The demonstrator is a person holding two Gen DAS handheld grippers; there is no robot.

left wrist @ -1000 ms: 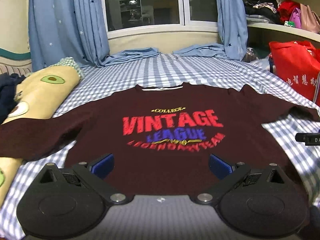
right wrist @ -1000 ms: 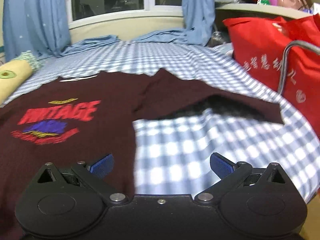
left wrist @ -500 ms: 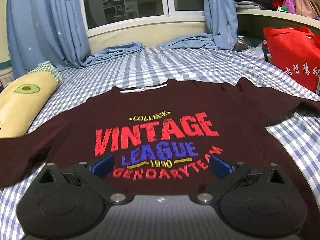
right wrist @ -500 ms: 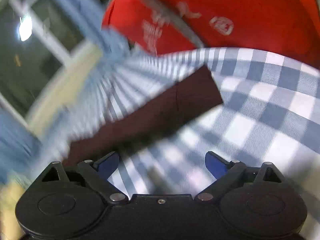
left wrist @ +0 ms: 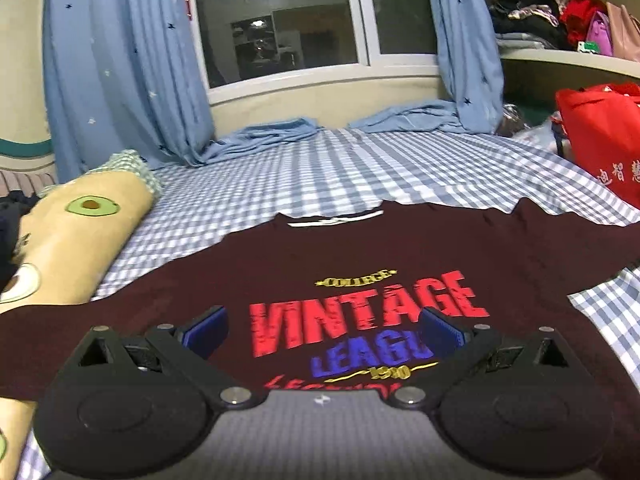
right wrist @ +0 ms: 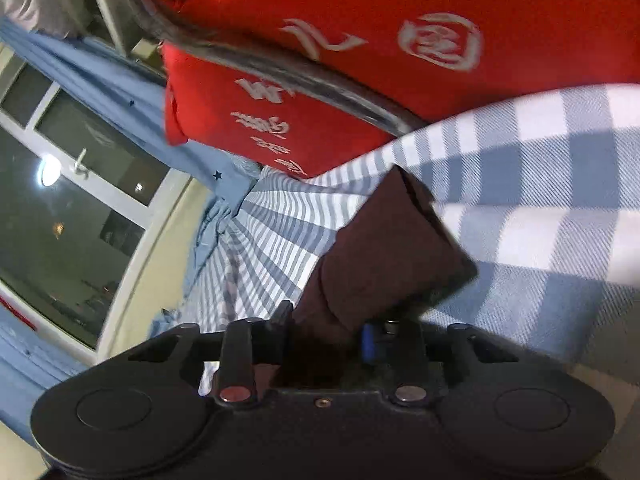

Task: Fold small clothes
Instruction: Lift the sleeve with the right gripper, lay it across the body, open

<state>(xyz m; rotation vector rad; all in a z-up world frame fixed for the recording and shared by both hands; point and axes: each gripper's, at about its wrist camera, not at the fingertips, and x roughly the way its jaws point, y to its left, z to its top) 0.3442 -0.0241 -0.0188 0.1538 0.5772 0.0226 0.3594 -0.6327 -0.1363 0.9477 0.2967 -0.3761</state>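
Gripping the maroon sleeve (right wrist: 380,256), the right gripper (right wrist: 326,328) points along its length. The left gripper (left wrist: 322,330) hovers spread-jawed over the shirt (left wrist: 360,264), chest print directly ahead.

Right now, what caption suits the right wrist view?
Right claw shut on the maroon sleeve, beside a red bag.

Dim indoor light, dark window (left wrist: 280,24), fisheye-bent edges, right view motion-blurred
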